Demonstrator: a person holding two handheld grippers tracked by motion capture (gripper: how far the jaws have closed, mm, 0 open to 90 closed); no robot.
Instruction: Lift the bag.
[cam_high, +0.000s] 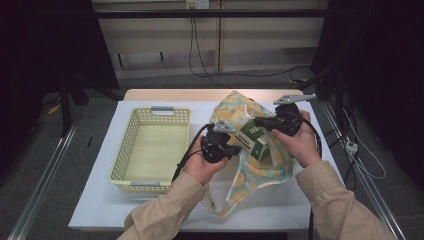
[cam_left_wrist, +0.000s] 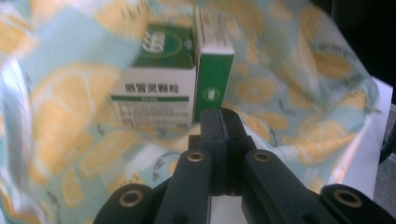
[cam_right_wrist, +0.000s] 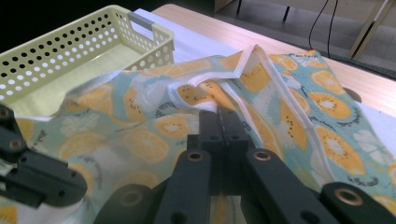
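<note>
where the person's two hands meet over the white table (cam_high: 100, 200), each holds a gripper at the mouth of a fruit-print cloth bag (cam_high: 260, 167). the left gripper (cam_high: 239, 148) sits at the bag's left side; in the left gripper view its jaws are pressed together, and the bag's cloth (cam_left_wrist: 299, 116) lies right at their tips, though whether any cloth is pinched between them cannot be told. the right gripper (cam_high: 256, 121) reaches in from the right over the top of the bag; in the right gripper view its jaws are clenched on the bag's white-piped rim (cam_right_wrist: 219, 91), which is drawn up into a fold at the tips. a green and white box (cam_high: 251, 136) stands in the bag's opening between the two grippers; the left gripper view shows its white label face and dark green side (cam_left_wrist: 161, 74), just beyond the jaw tips, with printed cloth all around it. a pale yellow perforated basket (cam_high: 131, 131) with grey handles rests on the table just to the left of the bag, apart from both grippers; its near corner appears in the right gripper view (cam_right_wrist: 84, 44). the bag's long handles trail toward the table's near edge.
</note>
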